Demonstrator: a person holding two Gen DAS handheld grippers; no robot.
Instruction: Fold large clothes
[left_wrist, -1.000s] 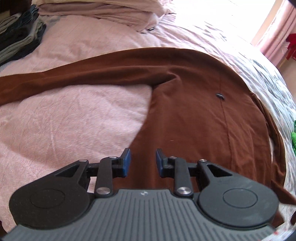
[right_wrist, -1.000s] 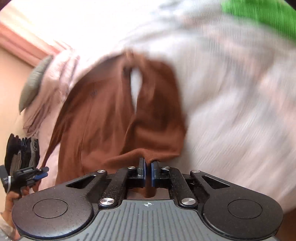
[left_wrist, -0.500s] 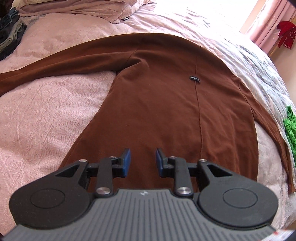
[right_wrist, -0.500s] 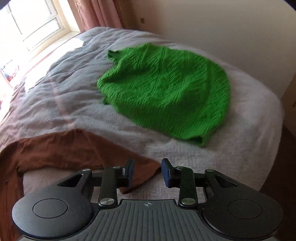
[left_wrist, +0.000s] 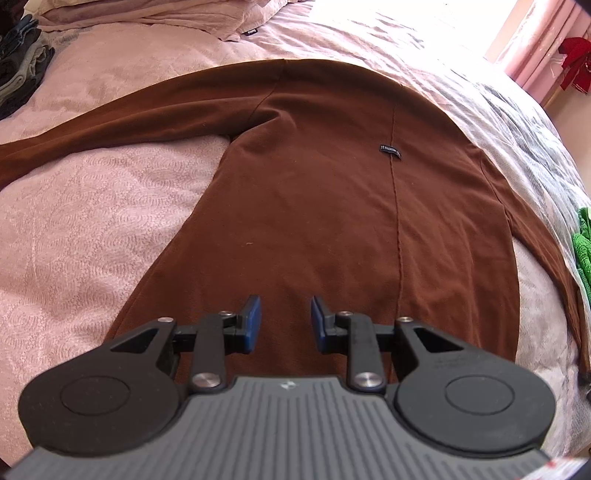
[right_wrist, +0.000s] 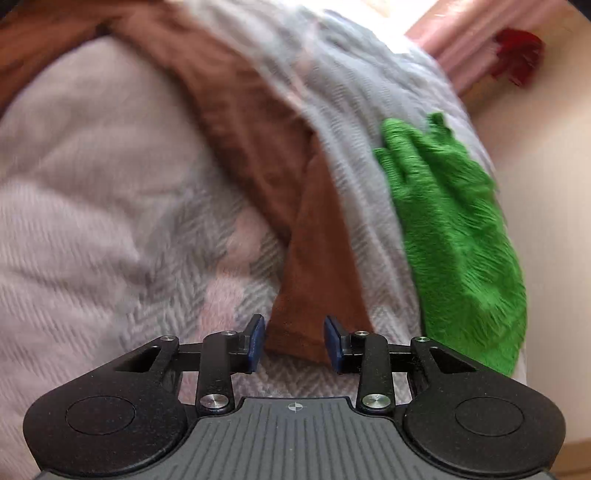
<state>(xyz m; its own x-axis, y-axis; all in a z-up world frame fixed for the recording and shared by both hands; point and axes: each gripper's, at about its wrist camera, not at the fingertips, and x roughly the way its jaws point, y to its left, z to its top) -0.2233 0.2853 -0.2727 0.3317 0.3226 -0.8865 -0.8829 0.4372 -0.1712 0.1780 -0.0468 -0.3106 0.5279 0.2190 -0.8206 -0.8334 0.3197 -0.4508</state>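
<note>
1. Brown garment (left_wrist: 314, 206) lies spread flat on the bed (left_wrist: 92, 240), its body running away from me, one long sleeve stretched out to the left across the pink quilted cover.
2. A small dark label (left_wrist: 390, 151) sits on the seam down the middle of the garment, well ahead of my left jaws.
3. My left gripper (left_wrist: 285, 320) hangs over the near part of the garment's body; its jaws stand apart with only brown cloth showing between them, and nothing is pinched.
4. My right gripper (right_wrist: 294, 339) is at the other sleeve's end (right_wrist: 306, 317); the cuff lies in the gap between the blue pads (right_wrist: 256, 341), with the jaws apart and not closed on the cloth.
5. That sleeve runs up and to the left from my right jaws over a grey herringbone blanket (right_wrist: 110, 221).
6. A green knitted garment (right_wrist: 458, 236) lies just right of the sleeve, apart from it; this view is blurred.
7. Folded dark clothes (left_wrist: 22, 70) sit at the far left of the bed.
</note>
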